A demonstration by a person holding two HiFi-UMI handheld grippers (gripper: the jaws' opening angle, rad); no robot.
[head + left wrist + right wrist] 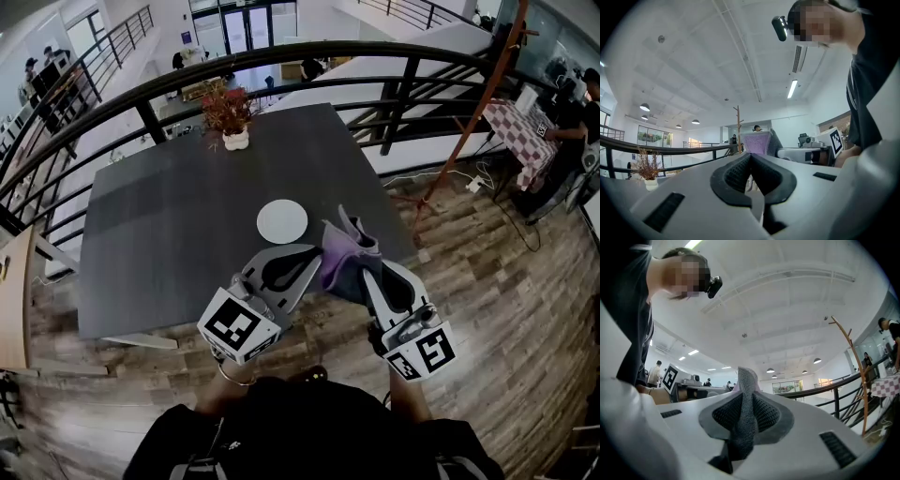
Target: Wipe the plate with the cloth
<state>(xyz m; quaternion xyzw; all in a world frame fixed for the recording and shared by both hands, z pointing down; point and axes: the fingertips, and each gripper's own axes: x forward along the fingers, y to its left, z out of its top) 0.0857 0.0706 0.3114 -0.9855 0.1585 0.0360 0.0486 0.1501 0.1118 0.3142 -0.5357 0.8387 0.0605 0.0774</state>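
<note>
A round white plate (282, 221) lies on the dark table (150, 216), just beyond both grippers. My right gripper (362, 265) is shut on a purple and grey cloth (341, 251), which sticks up out of its jaws above the table's near edge. In the right gripper view the grey cloth (746, 397) is pinched between the black pads (766, 412). My left gripper (314, 257) is shut with nothing in it, its tip close beside the cloth. In the left gripper view, its pads (736, 174) meet and the cloth (757, 142) stands just ahead.
A potted plant (230, 114) stands at the table's far edge. A black railing (281, 58) curves behind the table. A wooden coat stand (487, 98) and a checked-cloth table (525, 131) with a seated person are at the right, on the wooden floor.
</note>
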